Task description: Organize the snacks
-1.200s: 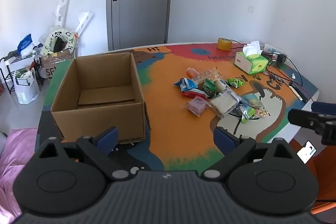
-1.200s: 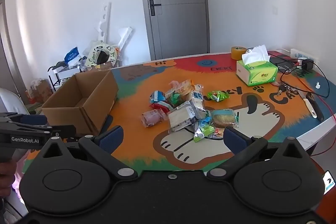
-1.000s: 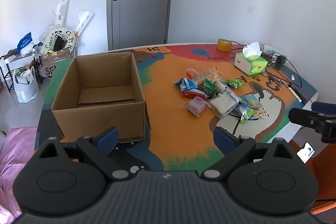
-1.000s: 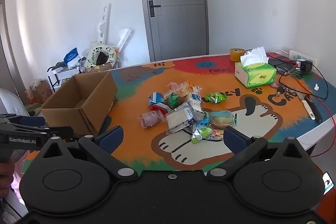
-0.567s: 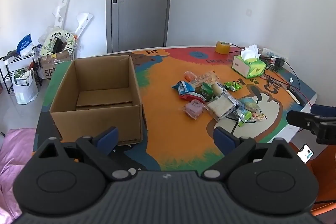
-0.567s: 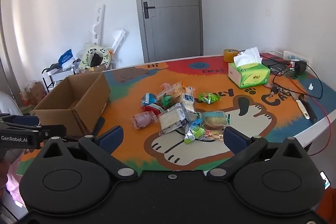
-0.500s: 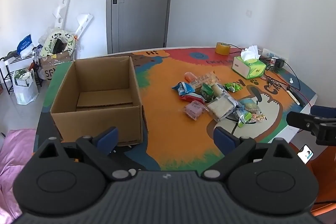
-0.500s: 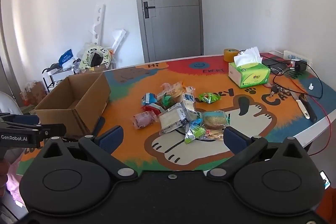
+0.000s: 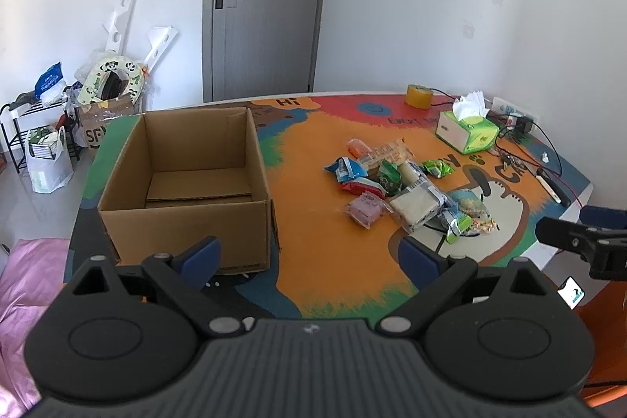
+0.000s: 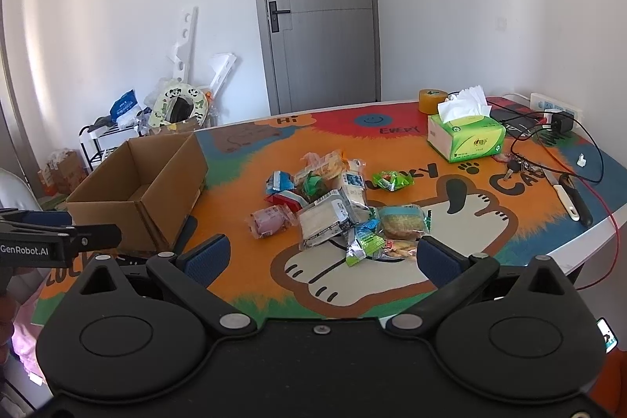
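Inspector A: Snack pile (image 10: 333, 206) lies mid-worktop (image 10: 243, 281), strung out roughly from 11 to 5 o'clock in the right view. Box (image 9: 188, 183), seemingly empty, stands well apart at its 9 o'clock.

Inspector B: Which gripper is nearer?

Inspector A: Right gripper (image 10: 323, 255), I judge; pile sits at its 12 o'clock, the pouches at the near end closest. Left gripper (image 9: 309, 255) faces the box, pile at its 1 o'clock. Both grippers gape, holding nothing.
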The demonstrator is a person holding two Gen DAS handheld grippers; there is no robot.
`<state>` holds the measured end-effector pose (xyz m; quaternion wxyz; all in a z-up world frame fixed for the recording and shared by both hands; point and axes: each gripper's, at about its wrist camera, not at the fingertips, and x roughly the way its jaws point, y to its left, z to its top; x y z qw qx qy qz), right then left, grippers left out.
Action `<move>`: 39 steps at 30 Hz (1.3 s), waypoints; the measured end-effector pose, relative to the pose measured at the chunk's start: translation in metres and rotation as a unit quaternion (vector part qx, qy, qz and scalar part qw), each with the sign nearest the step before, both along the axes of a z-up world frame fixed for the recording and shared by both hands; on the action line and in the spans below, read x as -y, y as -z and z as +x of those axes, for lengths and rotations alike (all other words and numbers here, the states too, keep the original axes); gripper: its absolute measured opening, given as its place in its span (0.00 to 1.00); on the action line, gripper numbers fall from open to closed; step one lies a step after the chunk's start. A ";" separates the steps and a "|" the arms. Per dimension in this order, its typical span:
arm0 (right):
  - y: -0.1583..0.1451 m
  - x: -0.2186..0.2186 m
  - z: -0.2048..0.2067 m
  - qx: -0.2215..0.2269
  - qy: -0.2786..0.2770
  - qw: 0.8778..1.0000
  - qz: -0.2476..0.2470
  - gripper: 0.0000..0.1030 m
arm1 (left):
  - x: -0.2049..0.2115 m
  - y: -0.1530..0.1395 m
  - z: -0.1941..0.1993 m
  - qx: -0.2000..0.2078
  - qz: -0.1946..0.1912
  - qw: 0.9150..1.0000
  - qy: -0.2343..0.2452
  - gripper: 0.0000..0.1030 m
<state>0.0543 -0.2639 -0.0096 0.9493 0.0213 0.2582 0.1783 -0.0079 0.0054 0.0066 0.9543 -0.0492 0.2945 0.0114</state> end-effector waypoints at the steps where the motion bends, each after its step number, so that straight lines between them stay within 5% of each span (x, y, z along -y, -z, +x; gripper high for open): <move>1: 0.000 0.000 -0.001 0.000 0.000 1.000 0.000 1.00 | -0.001 0.000 0.000 0.000 -0.001 1.000 -0.002 0.94; 39: -0.006 0.000 -0.004 0.007 -0.002 1.000 -0.005 1.00 | -0.002 -0.004 -0.003 0.012 0.002 1.000 -0.003 0.94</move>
